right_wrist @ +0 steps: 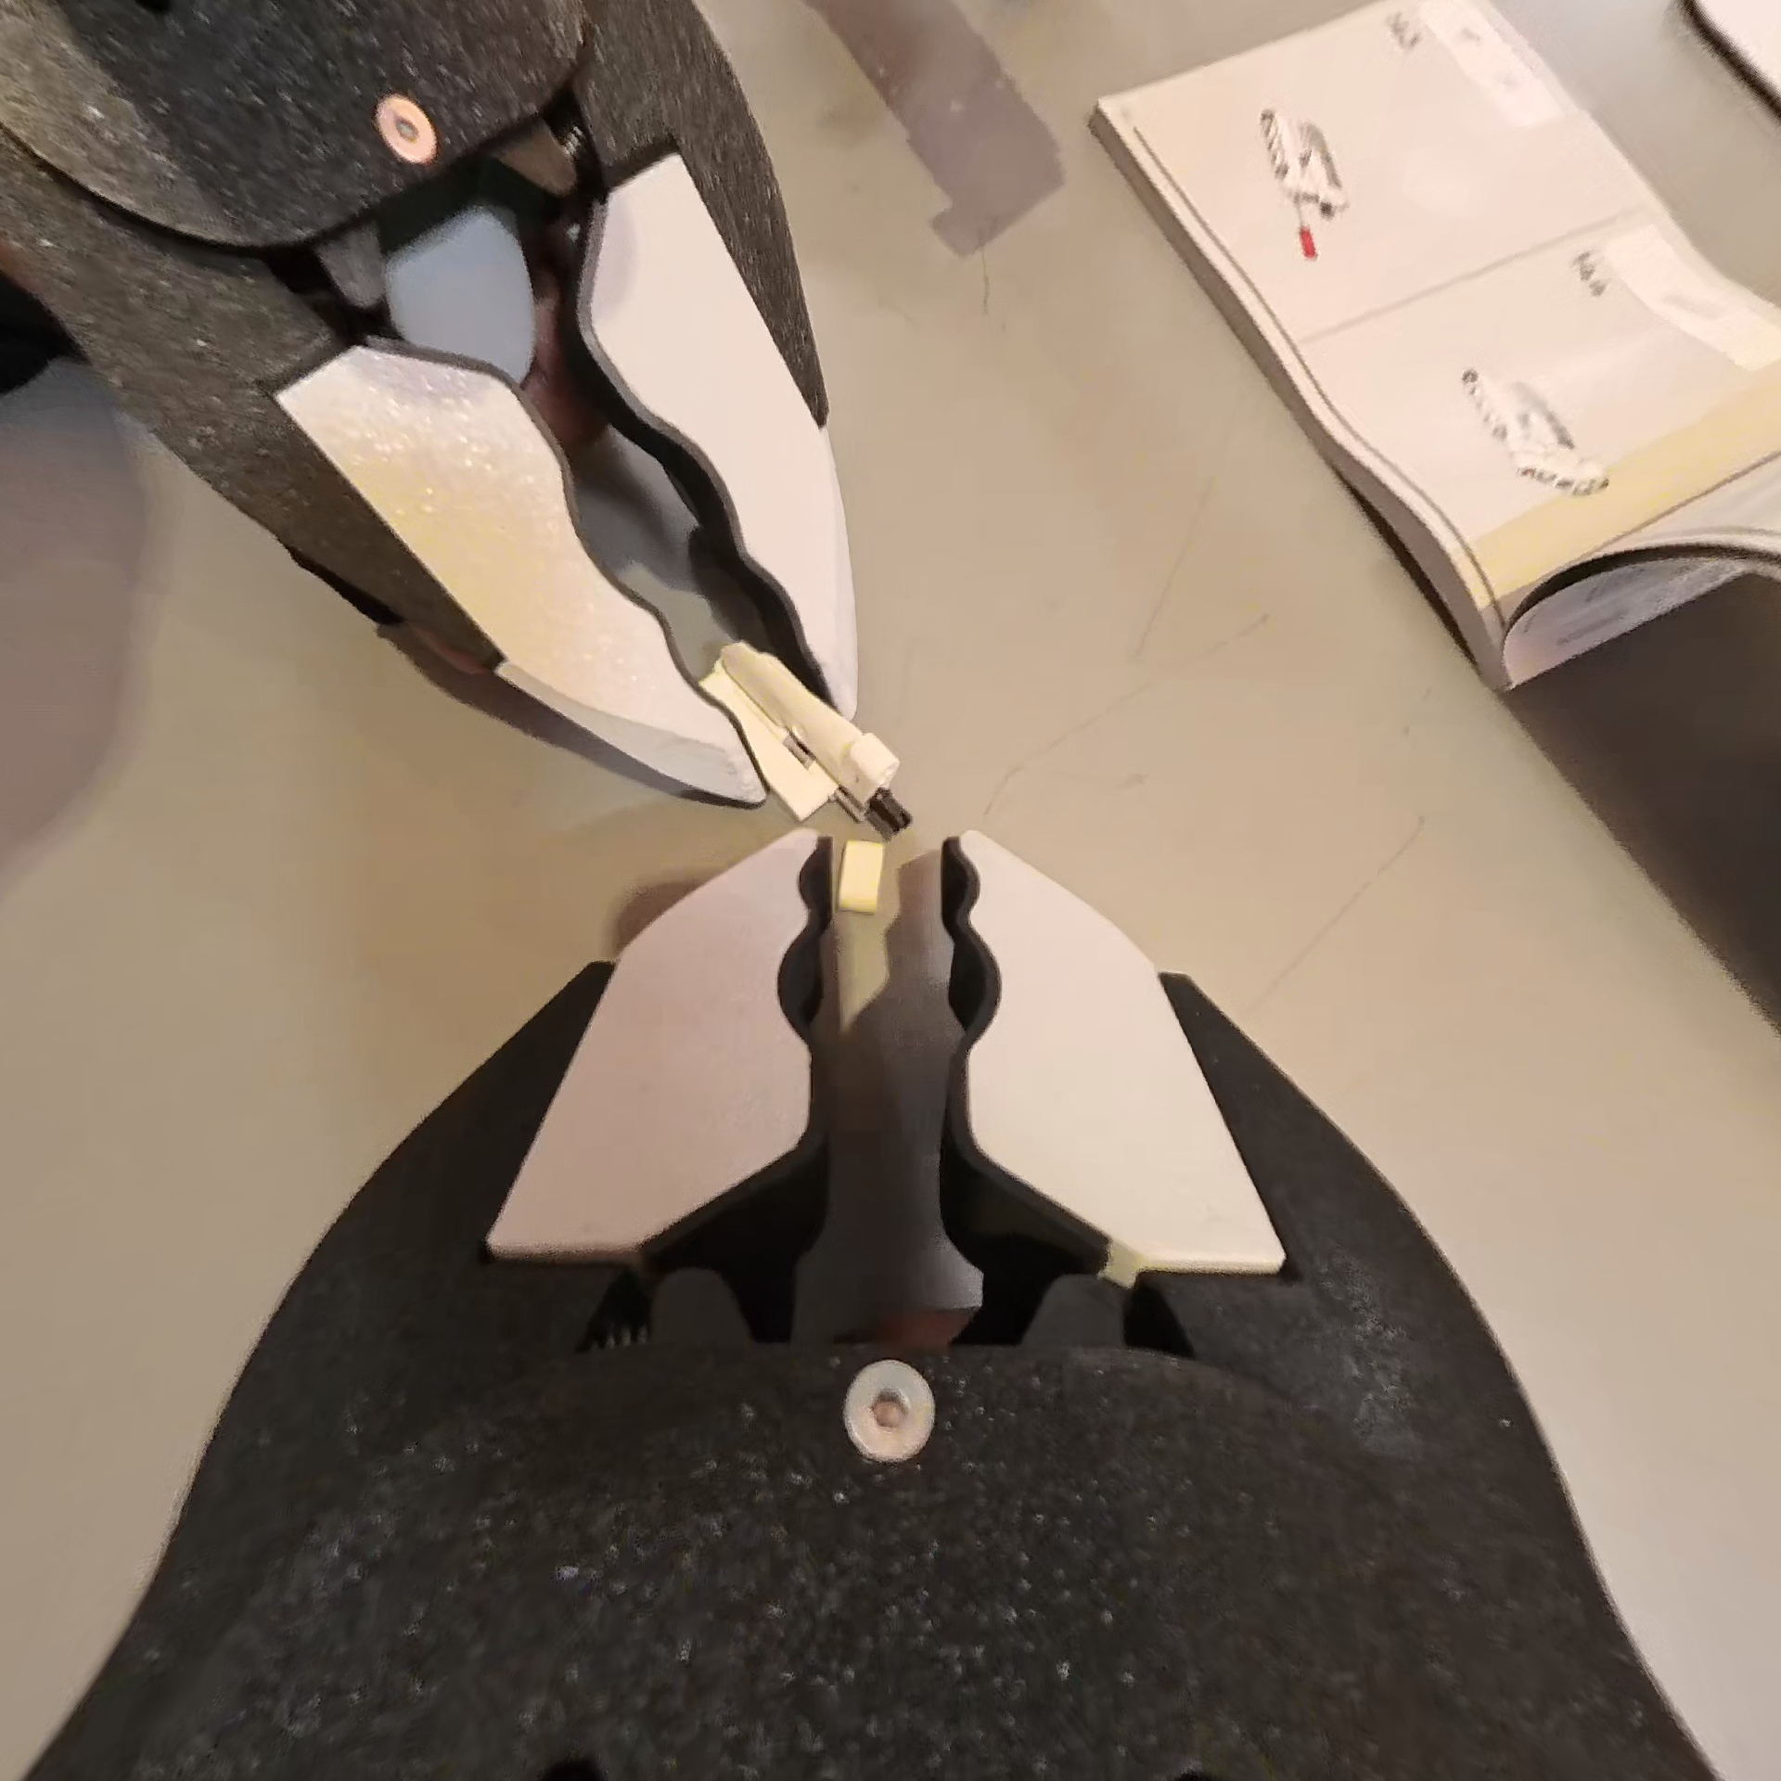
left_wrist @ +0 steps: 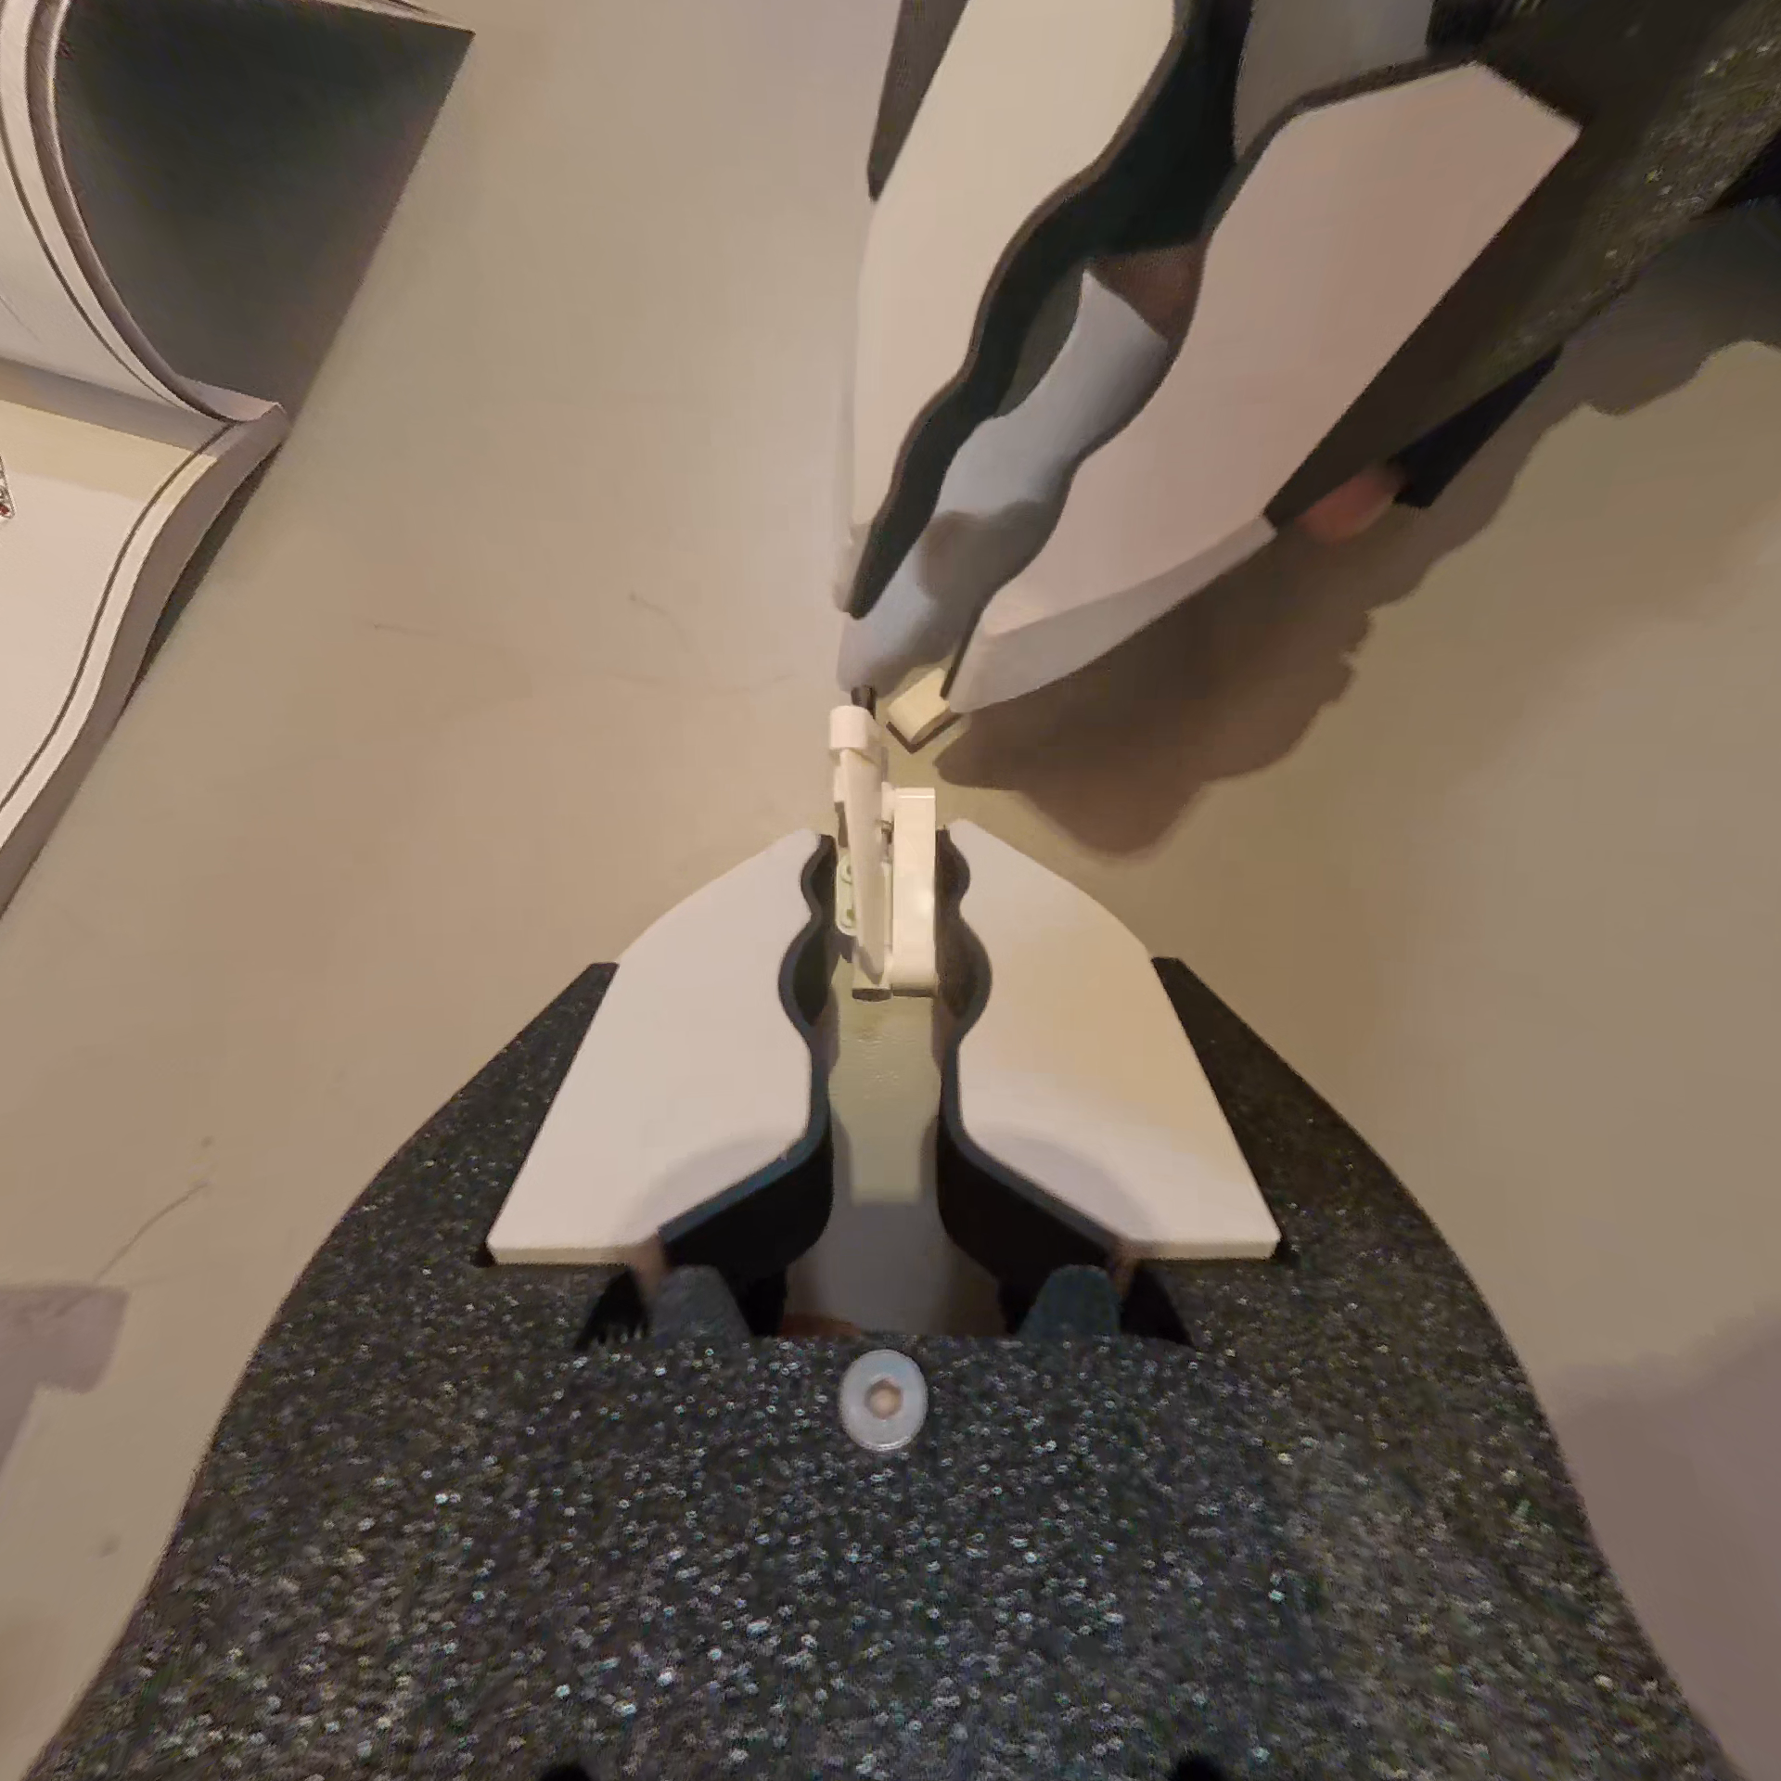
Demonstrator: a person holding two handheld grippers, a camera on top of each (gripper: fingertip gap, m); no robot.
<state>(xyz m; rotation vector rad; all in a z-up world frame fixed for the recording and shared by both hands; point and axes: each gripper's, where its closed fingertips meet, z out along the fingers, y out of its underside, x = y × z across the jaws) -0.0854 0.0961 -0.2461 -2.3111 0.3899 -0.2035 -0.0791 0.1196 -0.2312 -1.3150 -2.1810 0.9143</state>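
Left gripper [left_wrist: 889,882] is clamped on your white plastic assembly [left_wrist: 882,867], black pin tip pointing ahead. Right gripper [right_wrist: 887,848] is released; small cream block [right_wrist: 861,874] sits loose between its fingertips on the bench [right_wrist: 1156,771]. Open booklet [right_wrist: 1446,318] lies far right.

Speckled black gripper [left_wrist: 888,891] bodies; pale wavy-edged fingers [left_wrist: 704,1041]; silver screw [left_wrist: 882,1399].

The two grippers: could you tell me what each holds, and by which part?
The left gripper clamps the white brick assembly by its rear half. The right gripper is open; the small white piece sits between its fingers, ungripped.
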